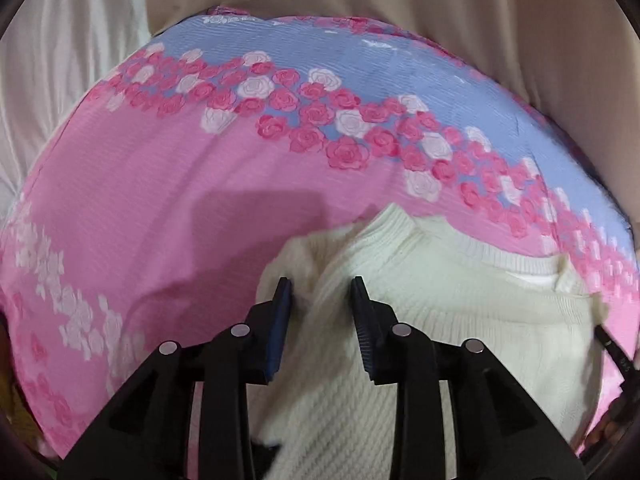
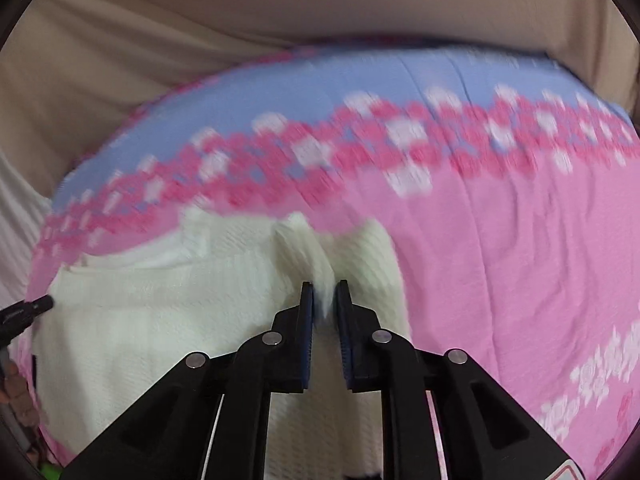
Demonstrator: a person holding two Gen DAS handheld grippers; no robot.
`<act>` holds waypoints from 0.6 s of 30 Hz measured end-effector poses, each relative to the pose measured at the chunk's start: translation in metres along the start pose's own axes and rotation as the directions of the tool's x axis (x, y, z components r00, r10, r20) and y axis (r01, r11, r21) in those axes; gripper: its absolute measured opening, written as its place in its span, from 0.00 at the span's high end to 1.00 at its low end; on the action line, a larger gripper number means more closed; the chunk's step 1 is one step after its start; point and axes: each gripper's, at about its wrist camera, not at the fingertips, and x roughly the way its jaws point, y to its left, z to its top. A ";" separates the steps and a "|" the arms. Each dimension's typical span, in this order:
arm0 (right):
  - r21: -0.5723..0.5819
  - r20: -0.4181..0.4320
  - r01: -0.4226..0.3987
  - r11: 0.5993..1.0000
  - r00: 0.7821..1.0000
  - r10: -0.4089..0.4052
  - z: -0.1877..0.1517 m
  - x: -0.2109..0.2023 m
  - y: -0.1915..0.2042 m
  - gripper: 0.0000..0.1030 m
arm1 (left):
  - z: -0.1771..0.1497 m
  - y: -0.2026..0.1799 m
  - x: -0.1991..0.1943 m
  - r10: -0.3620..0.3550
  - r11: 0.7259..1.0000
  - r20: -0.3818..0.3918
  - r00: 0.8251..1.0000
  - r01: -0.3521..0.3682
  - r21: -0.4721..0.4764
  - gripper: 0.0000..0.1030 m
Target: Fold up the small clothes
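Note:
A cream knit sweater [image 1: 460, 320] lies on a pink and blue rose-print bedsheet [image 1: 140, 208]. My left gripper [image 1: 322, 284] sits over the sweater's left shoulder, jaws partly apart with a ridge of knit between them. In the right wrist view the sweater [image 2: 160, 312] fills the lower left. My right gripper [image 2: 325, 288] is nearly closed on a bunched fold of the sweater's right shoulder. This view is motion-blurred.
Beige and white bedding [image 1: 440, 0] lies beyond the sheet. The other gripper's black tip shows at the right edge of the left view [image 1: 612, 344] and at the left edge of the right view [image 2: 28, 308]. The sheet [image 2: 500, 260] extends to the right.

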 end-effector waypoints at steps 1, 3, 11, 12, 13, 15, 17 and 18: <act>0.003 0.040 -0.014 1.000 0.999 0.014 -0.008 -0.019 -0.003 0.84 | -0.006 0.002 -0.013 -0.012 1.000 0.022 1.000 0.012 -0.003 0.67; 0.004 0.066 0.001 1.000 0.998 -0.001 -0.031 -0.051 -0.011 0.51 | -0.022 0.008 -0.037 -0.002 1.000 0.059 0.998 0.002 -0.005 0.58; 0.068 -0.107 -0.066 0.995 0.992 0.074 -0.141 -0.068 -0.040 0.46 | -0.122 0.059 -0.050 -0.055 0.984 -0.077 0.996 0.041 -0.174 0.44; 0.075 -0.113 -0.076 0.994 0.990 0.084 -0.146 -0.064 -0.038 0.42 | -0.131 0.064 -0.047 -0.077 0.973 -0.098 0.992 0.053 -0.225 0.44; 0.079 -0.113 -0.081 0.994 0.990 0.089 -0.148 -0.060 -0.037 0.40 | -0.141 0.070 -0.046 -0.095 0.958 -0.111 0.989 0.061 -0.279 0.44; 0.106 -0.106 -0.099 0.989 0.988 0.110 -0.148 -0.053 -0.034 0.31 | -0.156 0.081 -0.043 -0.147 0.917 -0.096 0.984 0.099 -0.387 0.41; 0.153 -0.081 -0.127 0.980 0.987 0.140 -0.143 -0.047 -0.033 0.24 | -0.159 0.082 -0.044 -0.151 0.902 -0.061 0.987 0.112 -0.418 0.37; 0.187 -0.067 -0.153 0.970 0.984 0.168 -0.139 -0.044 -0.034 0.23 | -0.157 0.079 -0.043 -0.150 0.897 -0.057 0.987 0.112 -0.427 0.32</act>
